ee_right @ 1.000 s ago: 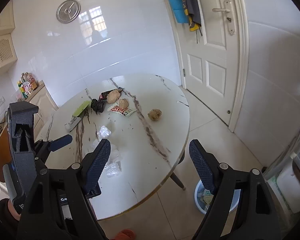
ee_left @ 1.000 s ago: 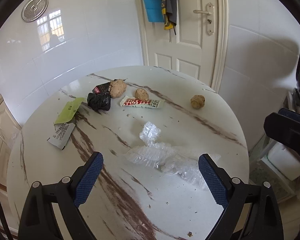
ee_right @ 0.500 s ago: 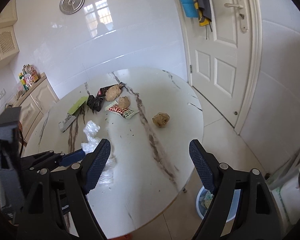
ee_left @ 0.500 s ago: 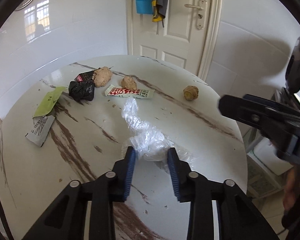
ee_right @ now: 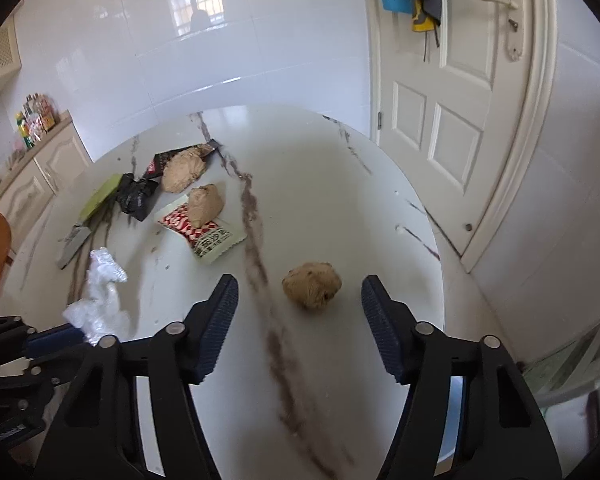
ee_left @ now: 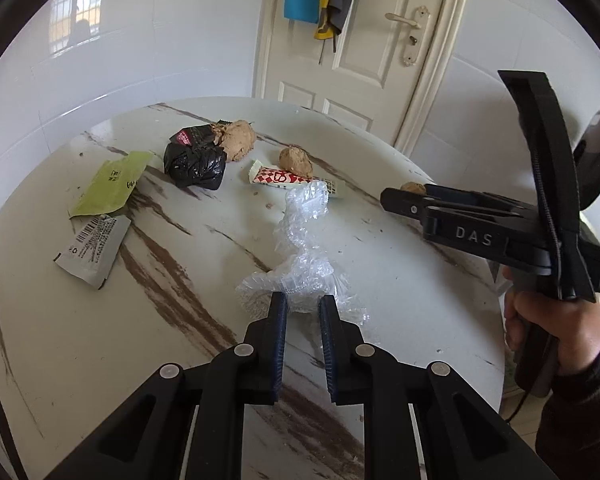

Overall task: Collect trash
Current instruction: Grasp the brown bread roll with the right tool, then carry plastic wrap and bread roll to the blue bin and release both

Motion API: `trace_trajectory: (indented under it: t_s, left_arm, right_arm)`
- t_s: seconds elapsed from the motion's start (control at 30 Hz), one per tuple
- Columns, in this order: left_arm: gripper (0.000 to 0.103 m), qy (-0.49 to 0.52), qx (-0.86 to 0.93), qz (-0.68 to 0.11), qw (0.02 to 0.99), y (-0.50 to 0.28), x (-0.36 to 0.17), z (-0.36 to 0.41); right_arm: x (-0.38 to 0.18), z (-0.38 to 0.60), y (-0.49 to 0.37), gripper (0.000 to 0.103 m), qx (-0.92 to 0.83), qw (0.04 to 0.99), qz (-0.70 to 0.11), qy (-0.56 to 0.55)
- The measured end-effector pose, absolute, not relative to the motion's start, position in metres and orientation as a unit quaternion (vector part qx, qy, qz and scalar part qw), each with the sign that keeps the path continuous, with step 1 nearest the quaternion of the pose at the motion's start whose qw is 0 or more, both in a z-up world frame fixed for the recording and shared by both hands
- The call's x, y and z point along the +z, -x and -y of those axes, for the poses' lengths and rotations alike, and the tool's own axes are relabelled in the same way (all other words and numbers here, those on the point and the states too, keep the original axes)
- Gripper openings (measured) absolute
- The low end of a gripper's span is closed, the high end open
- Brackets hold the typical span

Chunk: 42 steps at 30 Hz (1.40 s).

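A round white marble-patterned table (ee_left: 80,340) carries scattered trash. At the far left lie a grey barcode packet (ee_left: 94,246) and, just beyond it, a flat green packet (ee_left: 112,184). Next comes a crumpled black bag (ee_left: 196,164), touching a dark wrapper (ee_left: 192,135) and a large brown paper wad (ee_left: 238,146). A smaller brown wad (ee_left: 296,162) sits on the far edge of a red-and-white checked wrapper (ee_left: 284,178).

In the middle, the left gripper (ee_left: 303,310) has just been closing, and its jaws are now nearly together, pinching the near end of a clear crinkled plastic wrap (ee_left: 304,240). The wrap rises in a twisted strip above the table, so it looks partly lifted.

To the right, the right gripper (ee_right: 298,298), held in a person's hand (ee_left: 556,320), has also just been closing. Its jaws are about half spread, standing either side of a lone brown crumpled ball (ee_right: 312,284) near the table's right edge. The pads do not touch it.

The step in hand seems to be a double pick-up: plastic secured on the left, the ball being framed on the right. Next, the right gripper likely needs to lower a little and close until both pads press the ball, then both pieces go to a bin, which is not visible here.
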<state>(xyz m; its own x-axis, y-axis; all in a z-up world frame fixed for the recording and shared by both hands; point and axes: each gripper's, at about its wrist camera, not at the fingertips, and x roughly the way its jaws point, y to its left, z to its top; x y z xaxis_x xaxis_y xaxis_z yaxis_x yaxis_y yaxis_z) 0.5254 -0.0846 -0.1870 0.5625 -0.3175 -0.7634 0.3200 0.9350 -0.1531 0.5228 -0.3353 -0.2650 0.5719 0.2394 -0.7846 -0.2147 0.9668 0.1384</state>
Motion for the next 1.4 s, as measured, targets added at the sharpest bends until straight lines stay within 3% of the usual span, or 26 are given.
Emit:
trace_trajectory:
  t_s: [0.2,0.53,0.63,0.67,0.7,0.8,0.93,0.97,1.03,1.07,1.1,1.17,1.4]
  left_arm:
    - [0.017,-0.001,-0.176,-0.432,0.885,-0.531,-0.187,0.089]
    - [0.023,0.008,-0.162,-0.440,0.883,-0.542,-0.188,0.106]
    - [0.044,0.004,-0.145,-0.439,0.887,-0.540,-0.185,0.112]
    - [0.062,0.007,-0.145,-0.436,0.888,-0.539,-0.183,0.113]
    - [0.071,0.008,-0.143,-0.432,0.891,-0.537,-0.182,0.114]
    - [0.072,-0.030,-0.123,-0.414,0.902,-0.533,-0.183,0.125]
    - [0.061,-0.023,-0.125,-0.435,0.891,-0.542,-0.188,0.133]
    - [0.050,-0.023,-0.133,-0.436,0.890,-0.542,-0.189,0.134]
    - [0.041,-0.028,-0.137,-0.437,0.889,-0.541,-0.188,0.138]
    - [0.025,-0.026,-0.152,-0.438,0.886,-0.540,-0.187,0.141]
    - [0.016,-0.025,-0.157,-0.439,0.884,-0.539,-0.186,0.144]
    - [0.009,-0.033,-0.156,-0.434,0.886,-0.537,-0.184,0.148]
    - [0.006,-0.029,-0.169,-0.400,0.900,-0.513,-0.165,0.152]
  right_arm:
    - [-0.267,0.325,-0.528,0.027,0.121,0.888,-0.443,0.034]
    - [-0.256,0.339,-0.498,0.027,0.156,0.888,-0.432,-0.020]
    - [-0.249,0.342,-0.486,0.027,0.168,0.888,-0.426,-0.043]
    - [-0.247,0.341,-0.482,0.027,0.170,0.888,-0.425,-0.044]
    - [-0.246,0.340,-0.480,0.027,0.170,0.888,-0.425,-0.043]
    - [-0.244,0.339,-0.471,0.027,0.172,0.887,-0.426,-0.048]
    - [-0.242,0.342,-0.460,0.027,0.170,0.887,-0.425,-0.056]
    - [-0.241,0.344,-0.458,0.027,0.169,0.887,-0.426,-0.058]
    - [-0.239,0.346,-0.452,0.027,0.168,0.887,-0.425,-0.062]
    - [-0.239,0.348,-0.451,0.027,0.167,0.887,-0.425,-0.065]
    - [-0.238,0.350,-0.449,0.027,0.167,0.887,-0.425,-0.069]
    - [-0.236,0.353,-0.445,0.027,0.167,0.887,-0.425,-0.075]
    - [-0.221,0.369,-0.427,0.027,0.164,0.894,-0.407,-0.090]
